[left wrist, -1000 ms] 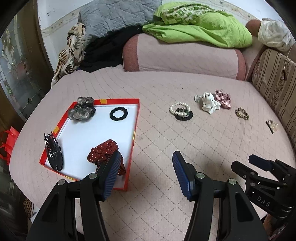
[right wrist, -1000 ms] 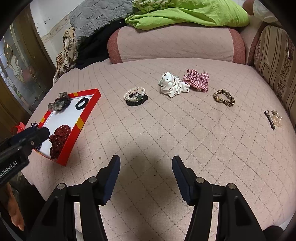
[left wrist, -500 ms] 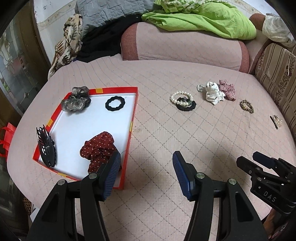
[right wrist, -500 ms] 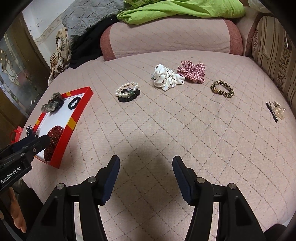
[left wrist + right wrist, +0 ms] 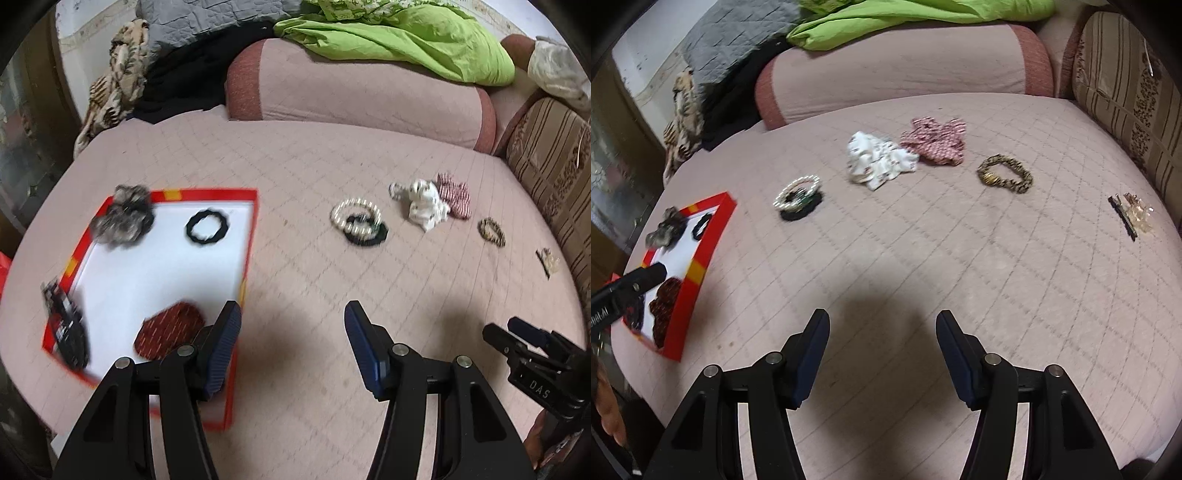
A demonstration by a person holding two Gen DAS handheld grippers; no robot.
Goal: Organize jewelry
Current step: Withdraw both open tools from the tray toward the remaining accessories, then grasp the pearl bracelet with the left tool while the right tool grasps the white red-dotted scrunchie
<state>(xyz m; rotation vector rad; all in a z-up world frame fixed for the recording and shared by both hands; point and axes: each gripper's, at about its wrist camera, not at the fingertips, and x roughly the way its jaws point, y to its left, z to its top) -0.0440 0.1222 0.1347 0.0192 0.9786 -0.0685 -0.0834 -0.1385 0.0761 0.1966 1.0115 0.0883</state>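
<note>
Ahead of the right gripper point(image 5: 882, 354), half-open and empty like the left gripper point(image 5: 291, 354), the pearl bracelet point(image 5: 796, 191) has drawn nearer, likely the next pick

Both grippers nearer the scattered jewelry, views blurred

It was a home, a lived-in sitting or sleeping room: a pink quilted mattress point(image 5: 332, 280) ended at a bolster point(image 5: 354, 92) heaped with a green blanket point(image 5: 406, 40), a striped cushion point(image 5: 1126, 96) at its right edge.
</note>
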